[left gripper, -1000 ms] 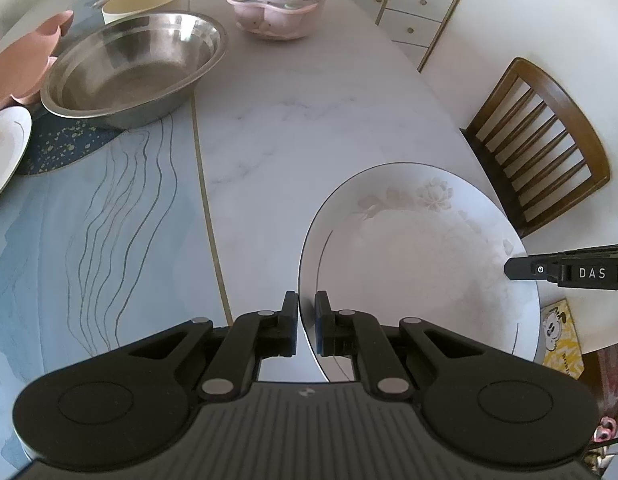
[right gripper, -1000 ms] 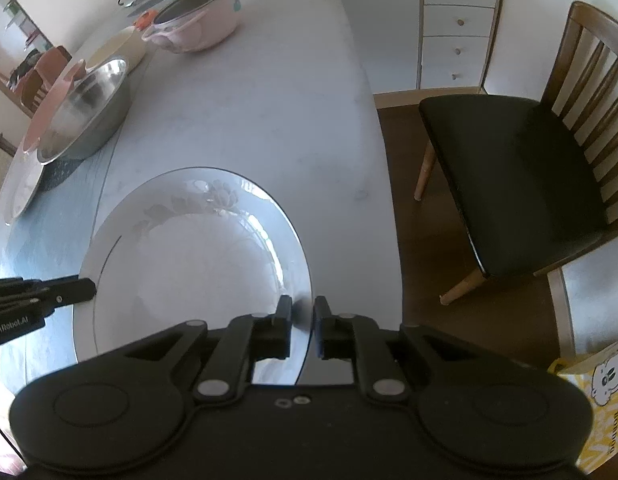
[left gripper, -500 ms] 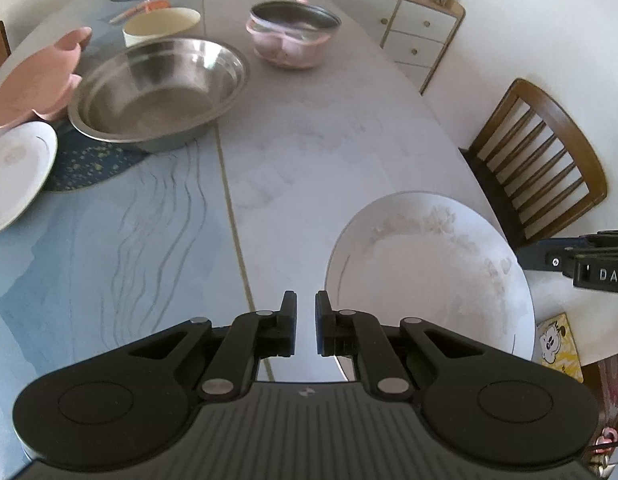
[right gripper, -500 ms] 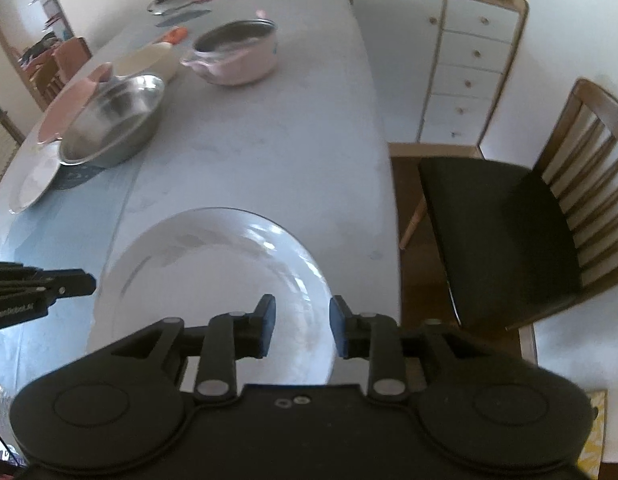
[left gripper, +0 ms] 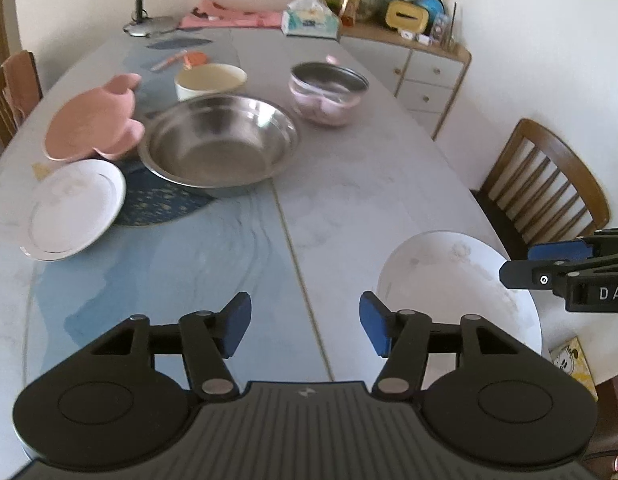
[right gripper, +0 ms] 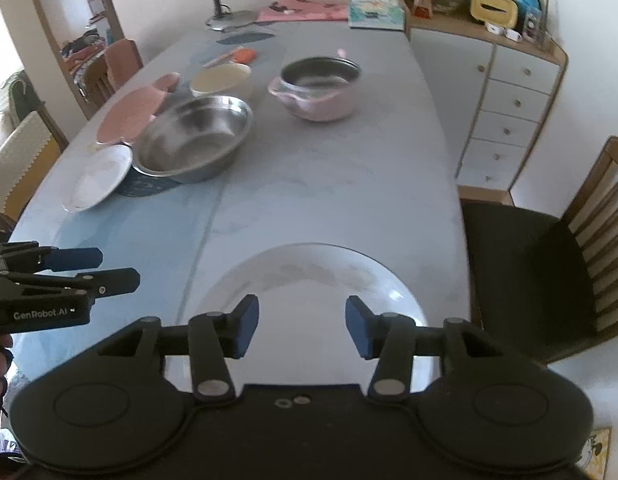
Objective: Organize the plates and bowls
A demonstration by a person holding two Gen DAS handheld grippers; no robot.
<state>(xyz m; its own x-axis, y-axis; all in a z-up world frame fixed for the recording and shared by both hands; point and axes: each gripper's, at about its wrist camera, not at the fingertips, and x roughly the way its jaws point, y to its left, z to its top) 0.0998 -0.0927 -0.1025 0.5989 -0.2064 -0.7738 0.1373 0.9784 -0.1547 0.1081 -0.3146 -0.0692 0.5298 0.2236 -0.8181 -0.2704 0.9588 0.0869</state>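
Both tongs, left (left gripper: 305,326) and right (right gripper: 301,330), spread apart and holding nothing, large white plate (right gripper: 309,280) flat on table (right gripper: 329,184) beneath right pair.

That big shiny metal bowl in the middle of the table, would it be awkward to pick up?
Probably somewhat. The steel bowl looks thin-walled, so likely light for its size. Its polished, sloping sides seem slippery, leaving the rolled rim as the best hold. It sits partly on a dark placemat, so it may rock if pushed.
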